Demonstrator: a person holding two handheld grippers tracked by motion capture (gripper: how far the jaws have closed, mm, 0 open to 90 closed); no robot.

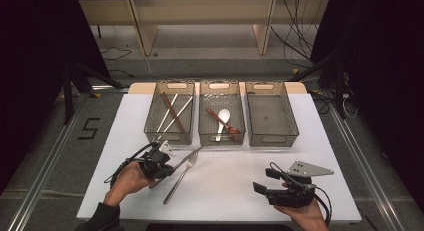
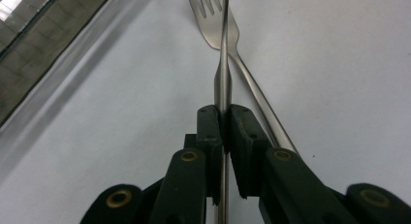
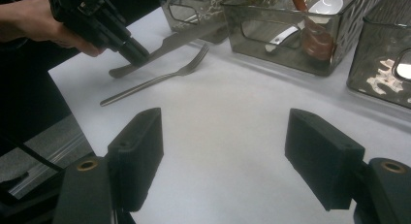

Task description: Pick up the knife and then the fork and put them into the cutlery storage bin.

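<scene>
A flat silver table knife is clamped edge-up in the left gripper, above a steel fork on the white desk. The right gripper is held wide open, empty. Grey floor is seen around.
</scene>
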